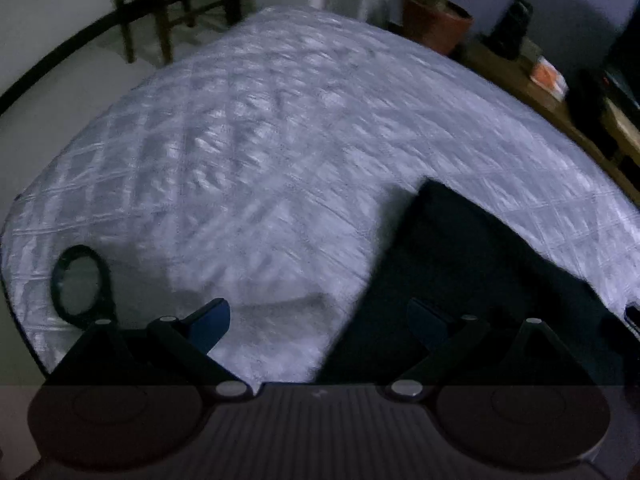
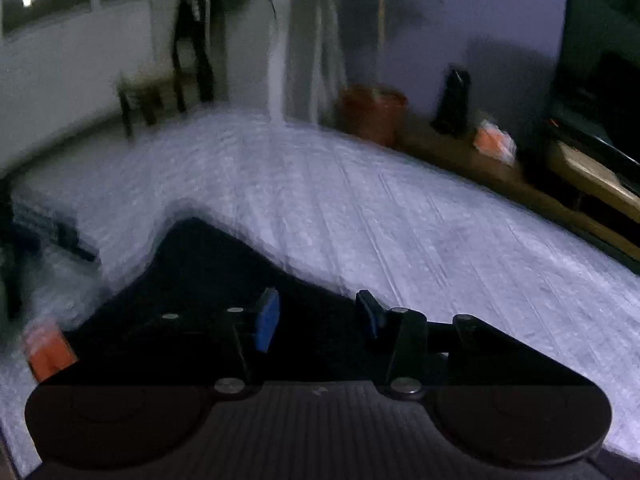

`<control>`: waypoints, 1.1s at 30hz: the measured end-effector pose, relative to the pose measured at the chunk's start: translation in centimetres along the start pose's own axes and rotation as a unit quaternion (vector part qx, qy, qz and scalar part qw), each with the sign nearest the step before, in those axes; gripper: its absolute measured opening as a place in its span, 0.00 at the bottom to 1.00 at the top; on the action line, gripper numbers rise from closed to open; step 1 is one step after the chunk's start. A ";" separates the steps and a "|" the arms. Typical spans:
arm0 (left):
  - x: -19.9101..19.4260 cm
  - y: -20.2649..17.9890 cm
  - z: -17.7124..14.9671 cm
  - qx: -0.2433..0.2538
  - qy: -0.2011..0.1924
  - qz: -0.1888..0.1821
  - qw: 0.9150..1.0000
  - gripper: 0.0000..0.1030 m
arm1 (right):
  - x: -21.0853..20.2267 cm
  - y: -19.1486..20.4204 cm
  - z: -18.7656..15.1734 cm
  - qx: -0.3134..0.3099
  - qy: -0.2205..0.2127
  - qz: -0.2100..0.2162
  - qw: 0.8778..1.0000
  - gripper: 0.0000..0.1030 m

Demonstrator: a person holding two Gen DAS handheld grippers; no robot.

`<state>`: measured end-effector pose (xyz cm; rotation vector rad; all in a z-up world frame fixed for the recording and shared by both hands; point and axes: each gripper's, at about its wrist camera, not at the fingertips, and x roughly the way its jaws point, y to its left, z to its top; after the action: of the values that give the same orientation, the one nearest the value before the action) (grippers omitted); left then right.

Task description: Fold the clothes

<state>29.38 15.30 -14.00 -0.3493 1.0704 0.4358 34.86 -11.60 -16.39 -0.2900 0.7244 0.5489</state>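
A dark garment point(image 1: 472, 272) lies flat on the white quilted bed point(image 1: 280, 140), with one corner pointing away from me. My left gripper point(image 1: 318, 324) is open, its blue pads point(image 1: 212, 320) wide apart, over the garment's left edge: the left pad is above the quilt, the right one above the dark cloth. In the right wrist view the same garment point(image 2: 208, 272) fills the lower left. My right gripper point(image 2: 316, 316) is open just above it, near its right edge, holding nothing. Both views are dim and blurred.
A black ring-shaped object point(image 1: 80, 280) lies on the quilt at the left. A wooden bench point(image 1: 532, 92) runs along the bed's right side with a terracotta pot point(image 1: 436, 20) and an orange box point(image 1: 548, 76). A wooden stool point(image 1: 168, 4) stands beyond the bed. An orange object point(image 2: 48, 352) sits at lower left.
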 end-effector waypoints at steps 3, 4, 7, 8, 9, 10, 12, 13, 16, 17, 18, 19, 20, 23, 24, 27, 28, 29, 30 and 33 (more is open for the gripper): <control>0.9 -3.2 -2.0 0.051 0.016 -0.002 0.999 0.92 | -1.1 -1.7 -4.0 0.053 0.025 -0.031 0.998 0.43; 1.3 -4.2 -2.6 0.066 0.024 -0.002 0.998 0.92 | -1.3 -2.0 -5.0 0.055 0.036 -0.039 0.997 0.43; 2.5 -6.5 -4.1 0.104 0.041 0.009 0.994 0.91 | -1.9 -2.9 -7.6 0.049 0.066 -0.060 0.995 0.45; 2.8 -7.0 -4.4 0.112 0.042 0.014 0.993 0.92 | -2.4 -3.4 -8.2 0.049 0.069 -0.065 0.994 0.50; 3.1 -7.4 -4.8 0.119 0.041 0.019 0.992 0.97 | -3.0 -3.9 -8.8 0.051 0.073 -0.071 0.994 0.53; 3.1 -7.6 -4.9 0.122 0.038 0.023 0.992 0.98 | -3.7 -4.7 -9.5 0.059 0.077 -0.081 0.992 0.58; 3.2 -7.6 -5.0 0.119 0.034 0.028 0.992 1.00 | -5.6 -7.1 -11.3 0.090 0.086 -0.112 0.986 0.63; 3.2 -7.7 -4.9 0.114 0.032 0.031 0.993 1.00 | -6.7 -8.5 -12.3 0.111 0.086 -0.127 0.982 0.61; 2.4 -8.7 -4.8 0.113 0.003 0.050 0.992 0.88 | -10.4 -12.5 -14.5 0.193 0.056 -0.172 0.964 0.54; 2.0 -9.2 -4.8 0.116 -0.011 0.058 0.992 0.84 | -11.6 -13.7 -15.2 0.218 0.044 -0.184 0.957 0.53; 1.4 -9.9 -4.9 0.122 -0.026 0.054 0.991 0.85 | -12.5 -14.5 -15.7 0.233 0.026 -0.181 0.955 0.51; 0.9 -10.6 -5.0 0.128 -0.042 0.047 0.990 0.85 | -13.1 -15.0 -15.9 0.242 0.007 -0.170 0.955 0.47; 0.3 -11.3 -5.2 0.135 -0.058 0.040 0.988 0.86 | -13.5 -15.5 -16.0 0.247 -0.007 -0.159 0.956 0.47; -0.2 -13.6 -6.7 0.171 -0.068 0.014 0.983 0.86 | -11.9 -16.6 -15.2 0.230 -0.010 -0.134 0.964 0.45; -0.2 -14.3 -7.3 0.185 -0.067 0.006 0.980 0.86 | -11.2 -17.3 -14.9 0.228 -0.010 -0.129 0.965 0.46; 0.9 -15.5 -9.6 0.227 -0.049 0.011 0.973 0.91 | -8.4 -20.5 -14.7 0.246 0.027 -0.157 0.956 0.35; 0.9 -15.6 -10.2 0.236 -0.056 0.015 0.970 0.94 | -7.6 -21.5 -14.8 0.250 0.034 -0.167 0.953 0.11; 0.8 -15.8 -10.4 0.245 -0.062 0.017 0.967 0.96 | -7.3 -22.2 -14.7 0.245 0.033 -0.181 0.952 0.00; 0.7 -15.9 -10.6 0.256 -0.066 0.017 0.964 0.96 | -7.5 -22.6 -14.4 0.244 0.023 -0.195 0.950 0.00; 0.4 -16.0 -10.6 0.245 -0.068 0.022 0.967 0.89 | -9.6 -21.9 -14.0 0.247 -0.019 -0.224 0.943 0.26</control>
<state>29.55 -3.44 -18.02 0.1413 1.0154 0.2182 33.69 -39.21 -18.40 0.0295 0.7067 -0.0677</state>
